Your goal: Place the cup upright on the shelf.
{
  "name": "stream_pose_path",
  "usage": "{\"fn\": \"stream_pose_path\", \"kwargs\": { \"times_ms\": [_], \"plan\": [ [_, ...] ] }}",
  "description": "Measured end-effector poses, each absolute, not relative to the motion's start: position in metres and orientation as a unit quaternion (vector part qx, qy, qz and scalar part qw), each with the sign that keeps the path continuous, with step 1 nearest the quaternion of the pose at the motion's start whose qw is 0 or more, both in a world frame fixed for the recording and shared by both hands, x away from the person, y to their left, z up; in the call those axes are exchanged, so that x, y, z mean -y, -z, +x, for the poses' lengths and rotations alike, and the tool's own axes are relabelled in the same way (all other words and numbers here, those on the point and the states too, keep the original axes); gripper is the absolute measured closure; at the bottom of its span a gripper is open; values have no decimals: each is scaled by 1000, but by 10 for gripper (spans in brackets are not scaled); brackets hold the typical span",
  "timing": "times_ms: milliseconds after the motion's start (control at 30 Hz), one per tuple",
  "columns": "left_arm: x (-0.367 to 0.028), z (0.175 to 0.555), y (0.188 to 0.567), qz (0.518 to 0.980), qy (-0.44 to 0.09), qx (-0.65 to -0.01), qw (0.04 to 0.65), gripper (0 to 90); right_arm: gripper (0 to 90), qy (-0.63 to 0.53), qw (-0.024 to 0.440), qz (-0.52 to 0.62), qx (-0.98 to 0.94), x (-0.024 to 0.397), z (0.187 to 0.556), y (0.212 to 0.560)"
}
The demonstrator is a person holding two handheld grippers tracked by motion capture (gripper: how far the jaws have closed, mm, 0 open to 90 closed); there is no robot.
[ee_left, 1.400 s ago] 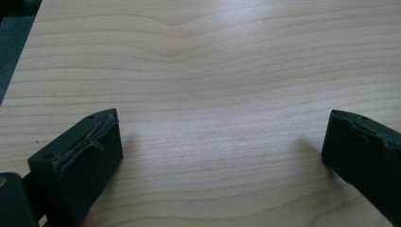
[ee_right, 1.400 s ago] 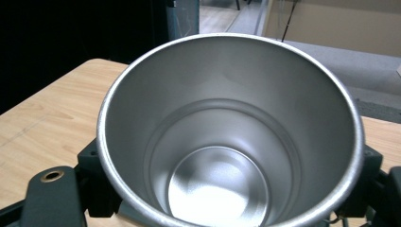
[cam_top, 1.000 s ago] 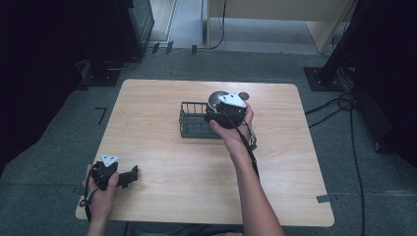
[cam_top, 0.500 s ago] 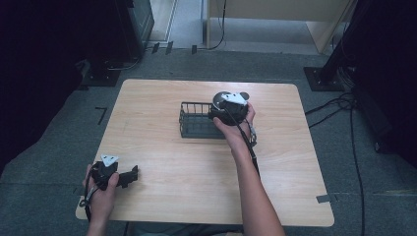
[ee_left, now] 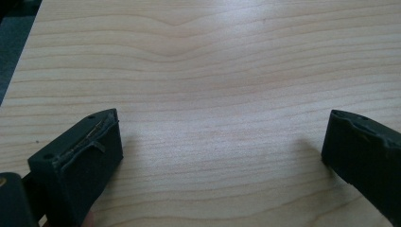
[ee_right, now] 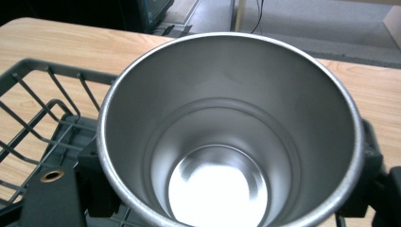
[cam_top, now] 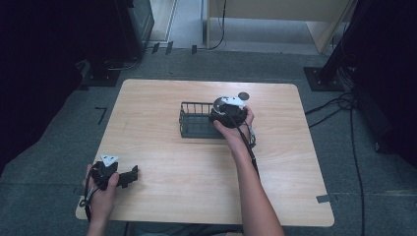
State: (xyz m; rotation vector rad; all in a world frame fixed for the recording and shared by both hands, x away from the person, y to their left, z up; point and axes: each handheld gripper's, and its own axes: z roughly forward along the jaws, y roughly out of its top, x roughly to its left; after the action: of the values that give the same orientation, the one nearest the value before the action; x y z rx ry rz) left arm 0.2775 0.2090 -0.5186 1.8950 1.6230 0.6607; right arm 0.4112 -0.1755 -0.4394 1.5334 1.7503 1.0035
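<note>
The wooden table is lying mostly bare, its near, left and far stretches giving wide open room out to the rounded edges, with grey carpet running all around it. A dark wire basket is standing near the table's middle, slightly toward the far side, well apart from every edge.

The right gripper is hovering at the basket's right end, held in the person's right hand. In the right gripper view a steel cup is sitting upright between the jaws, which are pressing against its sides low on the left and right; its open mouth is facing the camera and its shiny bottom is showing inside. The cup is hanging over the basket's right end, the wire rim passing just beside and beneath it.

The left gripper is resting near the table's near-left corner in the left hand. In the left gripper view its jaws are standing wide apart, holding nothing, over bare wood.
</note>
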Motion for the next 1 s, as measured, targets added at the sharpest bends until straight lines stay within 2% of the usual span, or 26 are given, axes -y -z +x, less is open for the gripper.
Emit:
{"fn": "stream_pose_path", "kwargs": {
  "times_ms": [400,500,633,1000],
  "plan": [
    [-209,277,519,706,-246,-604,276,0,159,-361,281,584,-671,174,413,442],
    [-209,277,519,706,-246,-604,276,0,141,-364,279,581,-672,174,413,441],
    [-209,277,519,706,-246,-604,277,0,29,-376,271,576,-674,176,411,436],
    [-209,277,519,706,-246,-604,277,0,2,-397,287,558,-670,185,393,419]
  ]
}}
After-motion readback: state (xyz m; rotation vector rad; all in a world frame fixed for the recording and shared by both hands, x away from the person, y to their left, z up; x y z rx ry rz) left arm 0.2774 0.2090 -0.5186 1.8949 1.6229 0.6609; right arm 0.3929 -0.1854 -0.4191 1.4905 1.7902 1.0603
